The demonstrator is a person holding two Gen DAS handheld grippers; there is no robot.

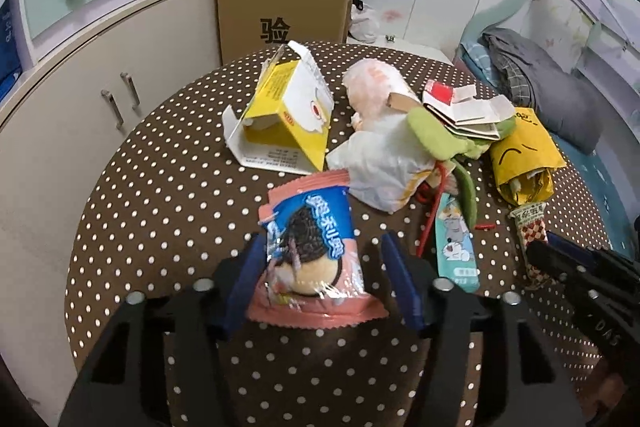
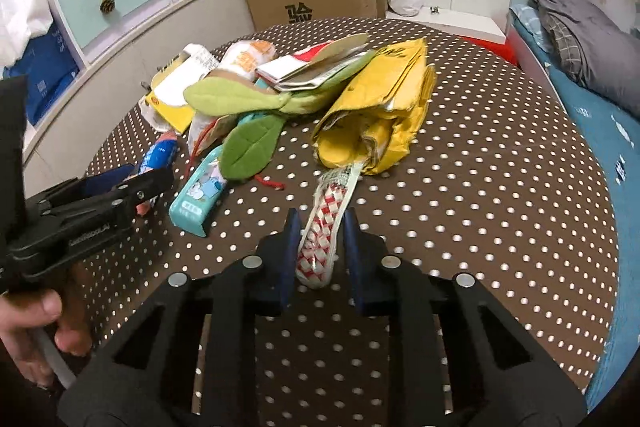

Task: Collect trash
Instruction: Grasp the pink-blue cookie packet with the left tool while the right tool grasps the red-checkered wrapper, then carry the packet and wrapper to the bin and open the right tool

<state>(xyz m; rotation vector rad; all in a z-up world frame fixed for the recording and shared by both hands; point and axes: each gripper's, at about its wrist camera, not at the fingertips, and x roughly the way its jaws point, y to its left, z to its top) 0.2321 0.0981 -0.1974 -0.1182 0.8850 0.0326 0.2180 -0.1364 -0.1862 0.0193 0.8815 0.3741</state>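
A pile of trash lies on the brown polka-dot table (image 1: 160, 195). My left gripper (image 1: 320, 255) is open around a pink and blue cookie wrapper (image 1: 312, 251); the wrapper lies between the blue pads with a gap on the right side. My right gripper (image 2: 320, 231) stands close around a red-and-white checked wrapper (image 2: 324, 231); the pads look near it, and contact is unclear. The left gripper also shows in the right wrist view (image 2: 120, 195). The checked wrapper also shows in the left wrist view (image 1: 530, 227).
The pile holds a torn yellow carton (image 1: 288, 115), a crumpled white bag (image 1: 384, 163), a green leaf-shaped plush (image 2: 248, 147), a teal packet (image 2: 200, 195), a yellow paper bag (image 2: 384, 107) and folded cardboard (image 1: 464, 107). A cardboard box (image 1: 280, 3) stands behind the table, a bed (image 2: 600, 75) to the right.
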